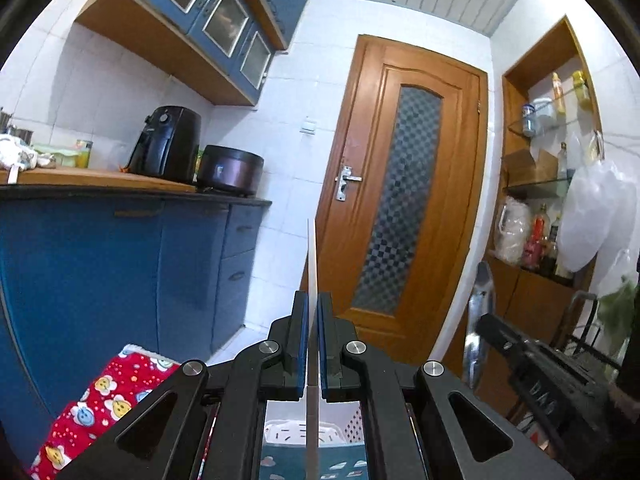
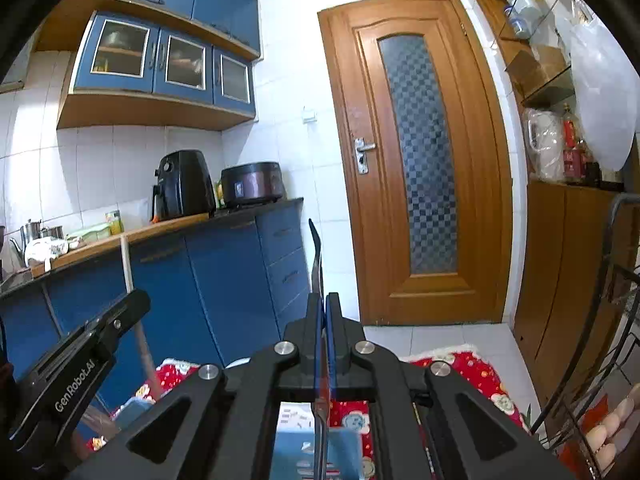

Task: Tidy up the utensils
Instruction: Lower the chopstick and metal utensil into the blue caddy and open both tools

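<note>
Blue-padded jaws of the left gripper (image 1: 313, 308) are clamped on one thin pale utensil (image 1: 311, 256), seen edge-on, which rises straight up from between the pads and also runs back under the gripper body. The right gripper (image 2: 323, 308) is likewise closed tight on one dark utensil (image 2: 316, 256), whose slim curved end stands above the jaws and whose shaft continues below them.

Each wrist view shows the other tool from the side. In the left view, the right gripper holds a flat metallic piece (image 1: 478, 320) at the right margin; what kind of utensil it is cannot be told. In the right view, the left gripper (image 2: 138, 300) carries a long pale stick (image 2: 130, 276) at the lower left.

Beneath both grippers lie a red patterned cloth (image 1: 108, 396) and a white slotted basket (image 1: 292, 432) on a blue printed surface.

Beyond stand one worktop (image 1: 100, 184) bearing one black air fryer (image 1: 166, 144) and one dark cooker (image 1: 230, 170), and one wooden door (image 1: 404, 188) with patterned glass. Only the right view shows a wire rack holding eggs (image 2: 608, 428) and a row of three glazed cupboard doors (image 2: 168, 62).
</note>
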Demonstrator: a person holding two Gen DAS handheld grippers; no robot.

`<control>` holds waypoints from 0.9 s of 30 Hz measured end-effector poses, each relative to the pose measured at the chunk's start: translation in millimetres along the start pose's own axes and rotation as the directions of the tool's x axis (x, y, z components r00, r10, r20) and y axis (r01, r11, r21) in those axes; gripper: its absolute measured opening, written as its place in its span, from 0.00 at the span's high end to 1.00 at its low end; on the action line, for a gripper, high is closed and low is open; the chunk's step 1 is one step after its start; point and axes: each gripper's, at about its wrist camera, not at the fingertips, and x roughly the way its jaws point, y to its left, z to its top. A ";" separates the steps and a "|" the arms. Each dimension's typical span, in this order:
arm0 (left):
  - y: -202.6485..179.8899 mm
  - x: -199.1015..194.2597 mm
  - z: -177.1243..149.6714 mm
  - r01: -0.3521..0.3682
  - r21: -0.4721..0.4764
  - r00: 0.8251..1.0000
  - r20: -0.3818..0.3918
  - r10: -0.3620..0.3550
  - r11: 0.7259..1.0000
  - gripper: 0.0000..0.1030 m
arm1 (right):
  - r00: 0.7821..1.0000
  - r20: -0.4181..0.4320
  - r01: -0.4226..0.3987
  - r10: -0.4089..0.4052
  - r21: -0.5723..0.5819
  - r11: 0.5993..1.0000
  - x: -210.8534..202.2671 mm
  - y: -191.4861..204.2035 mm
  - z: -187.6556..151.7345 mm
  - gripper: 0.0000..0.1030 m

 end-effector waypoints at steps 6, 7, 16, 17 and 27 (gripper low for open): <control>0.6 1.0 -7.2 -0.010 0.011 1.000 -0.011 0.010 1.000 0.96 | 0.999 -0.044 -0.012 0.012 -0.012 1.000 -2.1 -0.6 -9.7 0.95; 1.5 0.8 -7.9 -0.015 0.011 1.000 -0.013 0.015 1.000 0.96 | 0.999 -0.051 -0.014 0.014 -0.013 1.000 -2.9 -0.8 -11.5 0.95; -0.3 -7.6 -15.3 -0.021 0.047 0.999 -0.027 0.022 0.999 0.96 | 0.991 -0.103 -0.078 0.081 0.038 0.996 -8.3 -4.9 -13.6 0.94; -0.4 -8.0 -15.5 -0.021 0.048 0.999 -0.033 0.022 0.999 0.96 | 0.990 -0.108 -0.083 0.087 0.041 0.996 -9.3 -5.2 -13.4 0.92; -0.2 -19.4 -8.6 0.008 0.040 0.997 -0.074 -0.005 0.999 0.61 | 0.985 -0.097 -0.134 0.142 0.081 0.988 -31.2 -4.4 -4.1 0.73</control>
